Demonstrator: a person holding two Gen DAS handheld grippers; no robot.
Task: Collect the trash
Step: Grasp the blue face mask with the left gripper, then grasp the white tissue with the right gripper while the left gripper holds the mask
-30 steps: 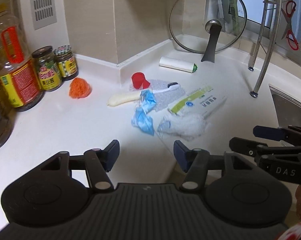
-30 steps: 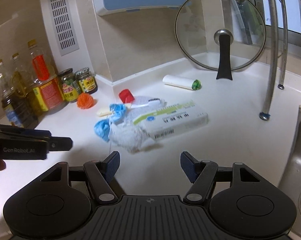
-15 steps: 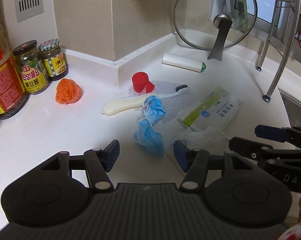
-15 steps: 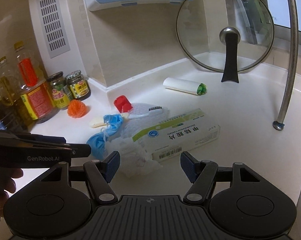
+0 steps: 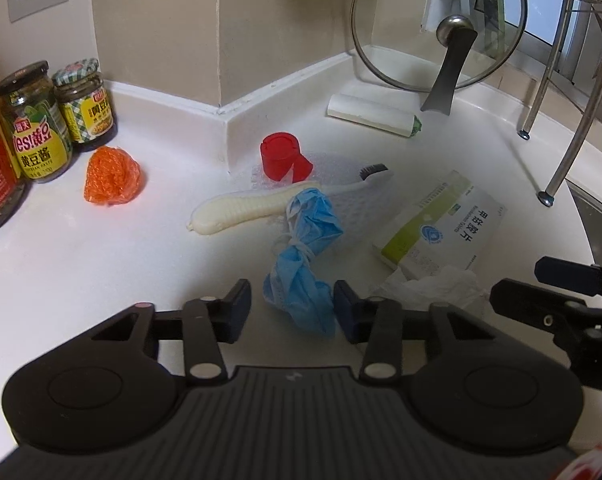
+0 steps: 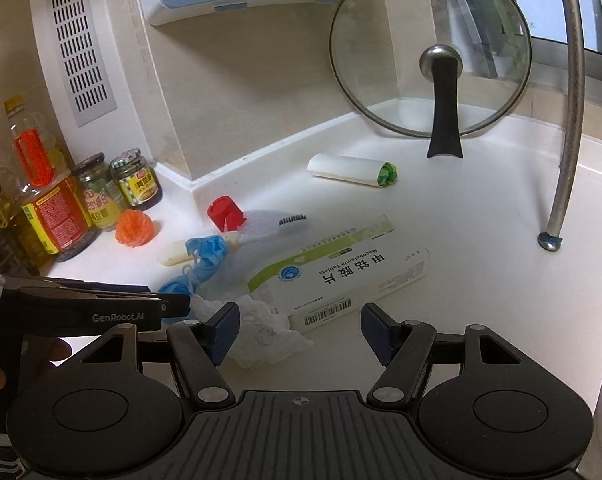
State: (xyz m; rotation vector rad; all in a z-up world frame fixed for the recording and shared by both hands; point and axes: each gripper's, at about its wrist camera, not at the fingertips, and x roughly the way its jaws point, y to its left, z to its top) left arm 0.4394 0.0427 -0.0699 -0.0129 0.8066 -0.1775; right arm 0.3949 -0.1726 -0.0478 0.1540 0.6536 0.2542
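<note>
Left gripper [image 5: 292,305] closing around the blue mask [image 5: 299,294] (pads not yet pressing)

Just left of the medicine box [image 5: 441,228], the limp mask may slip; the right gripper [image 6: 297,330], jaws spread and empty, hovers over tissue [image 6: 261,332].

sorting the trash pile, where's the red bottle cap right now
The red bottle cap lies at the back of the pile near the wall corner, just behind the cream-handled brush and right of the orange mesh ball.

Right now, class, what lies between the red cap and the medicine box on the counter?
In the left wrist view, between the red cap and the medicine box lies the brush head, resting on a translucent mesh sheet.
</note>
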